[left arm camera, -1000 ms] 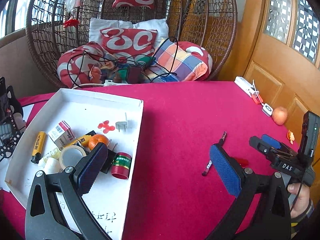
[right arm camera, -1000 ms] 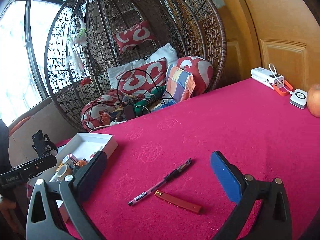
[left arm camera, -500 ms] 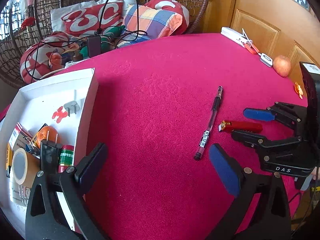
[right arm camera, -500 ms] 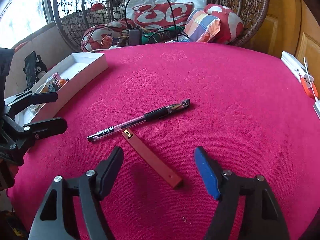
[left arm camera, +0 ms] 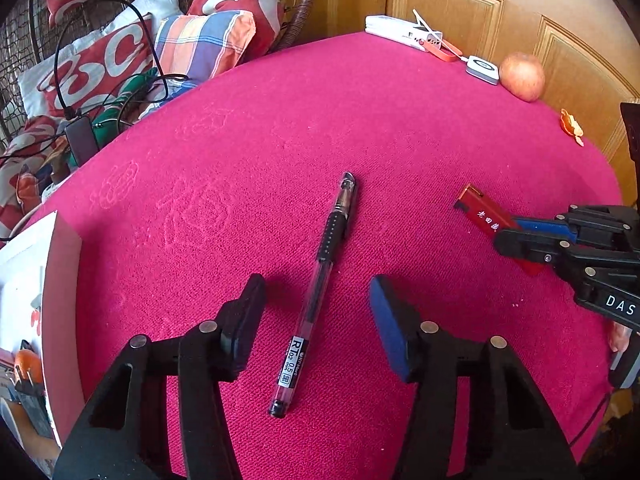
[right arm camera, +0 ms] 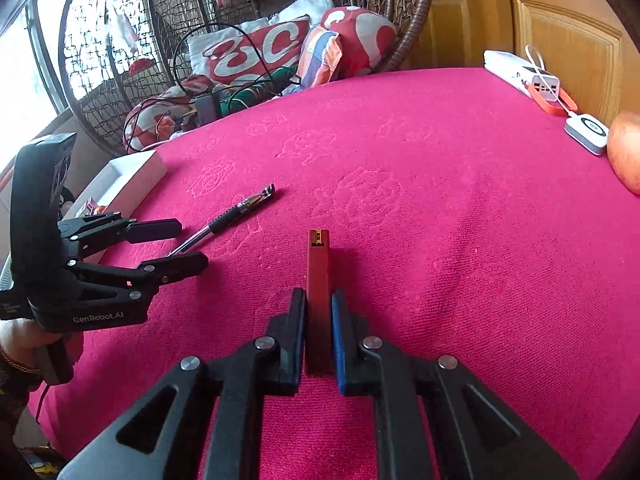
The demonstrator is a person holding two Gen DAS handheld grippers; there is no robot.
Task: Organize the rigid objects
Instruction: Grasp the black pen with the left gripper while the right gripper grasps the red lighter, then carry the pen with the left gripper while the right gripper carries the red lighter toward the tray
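A clear pen with a black grip [left arm camera: 320, 276] lies on the red tablecloth [left arm camera: 360, 120], its lower half between the fingers of my open left gripper [left arm camera: 316, 312]. The pen also shows in the right wrist view [right arm camera: 236, 212], with the left gripper [right arm camera: 176, 246] around its near end. My right gripper [right arm camera: 319, 320] is shut on a slim red bar [right arm camera: 318, 276] that points forward along the cloth. In the left wrist view the right gripper [left arm camera: 520, 236] clamps that red bar [left arm camera: 480, 210] at the right.
A white tray [left arm camera: 60, 280] with small items stands at the left edge. An apple [left arm camera: 522, 76], a white charger [left arm camera: 482, 68] and a power bank [left arm camera: 404, 30] lie at the far right. A wicker chair with cushions [right arm camera: 280, 40] stands behind the table.
My left gripper has swung from the tray to the pen and now straddles it. My right gripper has moved onto the red bar and shut on it.
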